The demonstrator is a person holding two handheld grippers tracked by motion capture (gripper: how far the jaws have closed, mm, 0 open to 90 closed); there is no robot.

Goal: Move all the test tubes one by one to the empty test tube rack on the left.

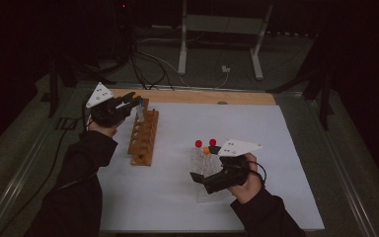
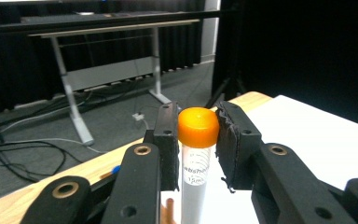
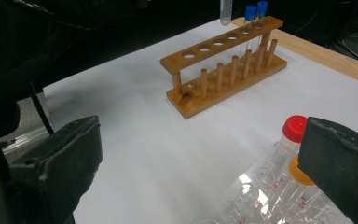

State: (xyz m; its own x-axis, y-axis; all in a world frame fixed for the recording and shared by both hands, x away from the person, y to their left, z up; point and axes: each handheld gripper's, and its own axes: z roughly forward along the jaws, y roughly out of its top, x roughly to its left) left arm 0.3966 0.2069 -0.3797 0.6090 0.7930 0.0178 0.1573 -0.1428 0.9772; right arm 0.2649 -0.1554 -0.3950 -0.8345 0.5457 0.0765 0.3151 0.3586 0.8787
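My left gripper (image 1: 134,101) is shut on the orange cap of a clear tube (image 2: 198,127), its pads (image 2: 168,140) pressing both sides. The tube (image 1: 140,113) hangs upright just above the far end of the wooden rack (image 1: 144,136); its rounded bottom (image 3: 226,11) is over the rack's holes (image 3: 223,70). Two blue-capped tubes (image 3: 255,11) stand in the rack's far holes. My right gripper (image 1: 203,163) is open beside a clear plastic rack (image 1: 208,170) holding red-capped tubes (image 3: 293,128) and an orange-capped one (image 3: 300,173). Nothing is pressed between its wide jaws (image 3: 200,158).
The white sheet (image 1: 256,128) covers a wooden table whose far edge (image 1: 202,96) shows bare wood. Beyond it lie floor cables (image 1: 148,64) and a white table frame (image 1: 222,29). Metal rails run along the table's sides.
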